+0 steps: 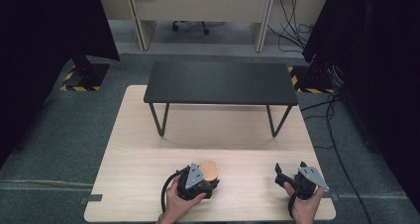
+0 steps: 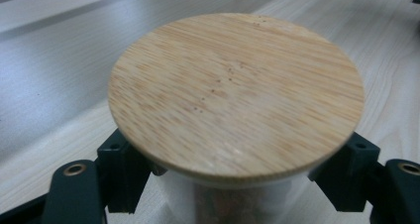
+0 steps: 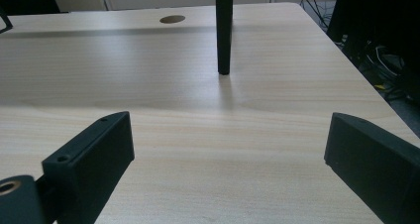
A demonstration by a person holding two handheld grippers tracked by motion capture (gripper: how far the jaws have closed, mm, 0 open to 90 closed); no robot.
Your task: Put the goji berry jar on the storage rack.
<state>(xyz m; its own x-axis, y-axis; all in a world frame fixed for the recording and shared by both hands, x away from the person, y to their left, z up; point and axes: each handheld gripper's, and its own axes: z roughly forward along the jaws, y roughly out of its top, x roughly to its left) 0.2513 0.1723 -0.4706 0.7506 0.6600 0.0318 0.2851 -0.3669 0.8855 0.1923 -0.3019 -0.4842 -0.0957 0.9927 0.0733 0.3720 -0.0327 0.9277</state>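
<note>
A glass jar with a round bamboo lid (image 1: pixel 210 170) stands on the light wooden table (image 1: pixel 133 154) near its front edge. My left gripper (image 1: pixel 205 178) is shut on the jar. In the left gripper view the lid (image 2: pixel 236 92) is close and large, and the black jaws press the clear glass body (image 2: pixel 233 204) just under it from both sides. My right gripper (image 1: pixel 289 171) is held at the table's front right, open. Its two fingers (image 3: pixel 94 154) stand wide apart over bare wood with nothing between them.
A low black bench-like shelf (image 1: pixel 220 83) stands on thin black legs across the far half of the table. One of its legs (image 3: pixel 224 30) rises ahead of the right gripper, and a round cable hole (image 3: pixel 173 19) lies beyond it. Cables trail on the floor at the right.
</note>
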